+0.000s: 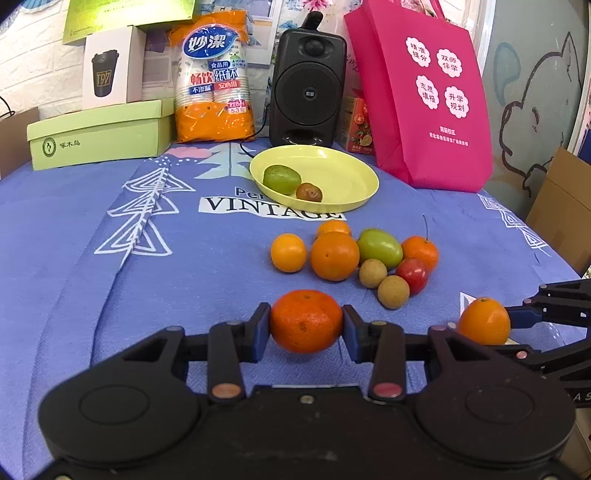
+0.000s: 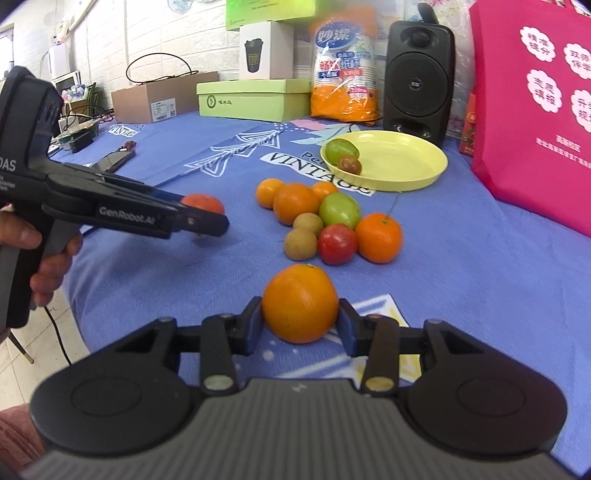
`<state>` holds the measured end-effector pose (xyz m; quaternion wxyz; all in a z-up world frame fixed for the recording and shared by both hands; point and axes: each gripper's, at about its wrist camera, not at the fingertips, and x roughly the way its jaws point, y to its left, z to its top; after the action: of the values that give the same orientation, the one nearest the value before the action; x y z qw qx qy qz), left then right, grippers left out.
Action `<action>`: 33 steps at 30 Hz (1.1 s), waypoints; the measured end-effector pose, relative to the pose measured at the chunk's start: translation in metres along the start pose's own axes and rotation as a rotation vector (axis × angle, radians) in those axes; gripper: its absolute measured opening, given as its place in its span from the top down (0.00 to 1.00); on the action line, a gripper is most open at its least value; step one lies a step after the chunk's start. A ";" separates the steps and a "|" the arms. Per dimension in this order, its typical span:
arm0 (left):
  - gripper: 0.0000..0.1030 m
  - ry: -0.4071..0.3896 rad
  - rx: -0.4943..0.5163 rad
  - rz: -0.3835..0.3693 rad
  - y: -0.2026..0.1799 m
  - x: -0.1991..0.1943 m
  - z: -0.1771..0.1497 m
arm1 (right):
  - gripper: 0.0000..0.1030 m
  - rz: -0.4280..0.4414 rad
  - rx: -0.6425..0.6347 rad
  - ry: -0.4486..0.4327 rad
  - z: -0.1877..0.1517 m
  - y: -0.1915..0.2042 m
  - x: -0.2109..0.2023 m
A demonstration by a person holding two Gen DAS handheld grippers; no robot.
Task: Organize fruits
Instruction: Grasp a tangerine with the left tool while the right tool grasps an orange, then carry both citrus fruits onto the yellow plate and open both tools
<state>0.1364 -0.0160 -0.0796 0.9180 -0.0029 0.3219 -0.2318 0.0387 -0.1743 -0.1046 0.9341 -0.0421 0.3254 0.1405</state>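
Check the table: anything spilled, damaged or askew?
Nothing stands out. Yellow plate sits flat holding two small fruits; the loose fruit pile lies intact on the blue cloth. Each gripper cleanly clamps one fruit: left gripper, right gripper.

A lived-in home room: a bedsheet-covered table (image 1: 110, 258), white brick wallpaper (image 2: 166, 33), stacked boxes (image 1: 99, 136).

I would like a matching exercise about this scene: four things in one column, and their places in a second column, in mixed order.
Things:
1. tangerine
2. orange
3. green fruit
4. red fruit

Places:
A. on the yellow plate
B. between the pads of the right gripper
C. in the fruit pile on the blue cloth
D. between the pads of the left gripper

Pairs: 1-D, 2-B, 3-A, 4-C
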 end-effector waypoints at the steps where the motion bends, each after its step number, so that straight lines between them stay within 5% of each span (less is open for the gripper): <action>1: 0.61 0.000 0.003 -0.001 0.000 -0.002 0.000 | 0.60 -0.004 0.003 0.000 -0.001 -0.001 -0.003; 15: 0.61 0.000 0.053 -0.005 0.008 -0.014 0.010 | 0.60 -0.074 0.025 0.008 -0.002 -0.026 -0.017; 33: 0.61 -0.061 0.112 -0.018 0.021 0.053 0.120 | 0.60 -0.080 -0.055 -0.078 0.087 -0.073 0.013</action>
<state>0.2526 -0.0371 -0.0190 0.9239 0.0383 0.2803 -0.2576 0.1215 -0.2261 -0.0452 0.9495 -0.0754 0.2827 0.1136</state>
